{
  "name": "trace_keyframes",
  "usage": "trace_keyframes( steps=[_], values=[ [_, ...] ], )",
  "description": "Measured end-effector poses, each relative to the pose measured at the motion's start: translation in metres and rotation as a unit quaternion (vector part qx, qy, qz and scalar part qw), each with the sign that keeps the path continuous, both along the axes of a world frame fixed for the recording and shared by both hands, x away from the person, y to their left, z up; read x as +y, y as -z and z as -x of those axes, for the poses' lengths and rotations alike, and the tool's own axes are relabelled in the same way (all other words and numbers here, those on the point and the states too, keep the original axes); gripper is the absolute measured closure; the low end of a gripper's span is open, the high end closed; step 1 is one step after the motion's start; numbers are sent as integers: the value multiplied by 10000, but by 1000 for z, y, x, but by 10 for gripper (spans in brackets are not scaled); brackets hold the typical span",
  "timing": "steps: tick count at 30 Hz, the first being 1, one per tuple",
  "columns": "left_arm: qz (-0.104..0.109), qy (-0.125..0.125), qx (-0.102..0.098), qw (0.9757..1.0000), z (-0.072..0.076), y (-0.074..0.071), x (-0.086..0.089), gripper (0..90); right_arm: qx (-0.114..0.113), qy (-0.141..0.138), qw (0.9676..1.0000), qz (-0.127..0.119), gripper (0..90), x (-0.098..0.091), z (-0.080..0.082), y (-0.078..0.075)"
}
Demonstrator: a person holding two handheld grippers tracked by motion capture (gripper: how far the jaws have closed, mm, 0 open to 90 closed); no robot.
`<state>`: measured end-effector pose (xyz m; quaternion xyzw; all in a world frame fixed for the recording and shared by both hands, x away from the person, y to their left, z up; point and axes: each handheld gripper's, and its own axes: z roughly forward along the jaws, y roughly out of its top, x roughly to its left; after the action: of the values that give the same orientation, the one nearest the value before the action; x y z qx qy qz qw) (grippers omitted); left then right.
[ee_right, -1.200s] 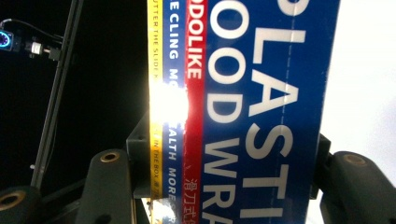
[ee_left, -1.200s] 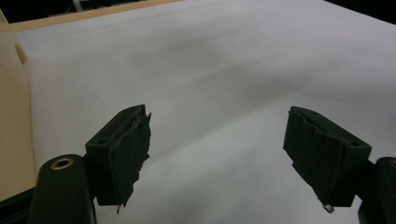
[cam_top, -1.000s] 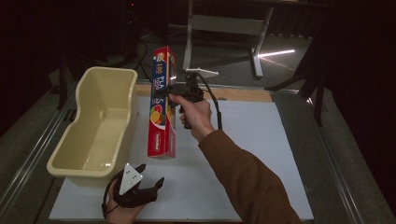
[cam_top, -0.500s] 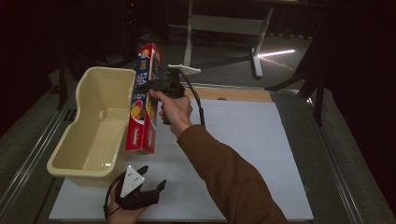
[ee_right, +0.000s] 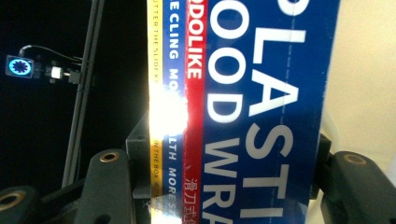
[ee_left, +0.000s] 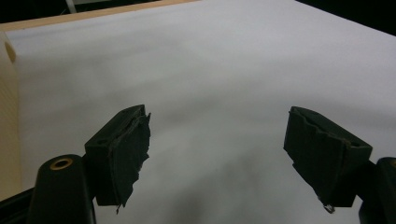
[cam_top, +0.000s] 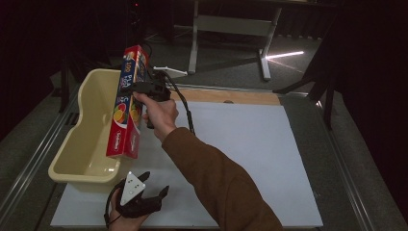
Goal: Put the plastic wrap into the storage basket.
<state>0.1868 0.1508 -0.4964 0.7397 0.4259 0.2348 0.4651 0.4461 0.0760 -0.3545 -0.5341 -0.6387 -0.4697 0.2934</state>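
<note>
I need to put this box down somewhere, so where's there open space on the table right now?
The white sheet lies bare right of the right gripper out to its far and right edges. The left is crowded: cream bin, plastic wrap box over it, left gripper at the near edge.

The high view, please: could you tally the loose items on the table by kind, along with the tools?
Plastic wrap box: 1
Cream tub: 1
Tools: 2, the left tool and the right tool
Total: 4
</note>
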Motion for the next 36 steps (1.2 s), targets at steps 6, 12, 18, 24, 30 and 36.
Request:
trace_keyframes(
  steps=[6,12,18,24,30,36],
  values=[
    [20,1,-28,10000,1,-1,1,220,48,-3,10000,9,404,12,1,6],
    [0,7,-70,10000,2,-1,0,220,134,-36,9999,-4,404,26,6,16],
    [32,14,-82,10000,2,-1,1,220,151,68,9998,-96,403,38,8,20],
    [36,31,-74,10000,1,-2,2,216,153,209,9995,-154,403,46,9,25],
    [58,58,-92,9999,1,-2,1,215,87,228,9997,30,403,53,10,32],
    [69,54,-47,10000,0,-1,1,215,62,231,9997,58,402,55,10,35]
  ],
)
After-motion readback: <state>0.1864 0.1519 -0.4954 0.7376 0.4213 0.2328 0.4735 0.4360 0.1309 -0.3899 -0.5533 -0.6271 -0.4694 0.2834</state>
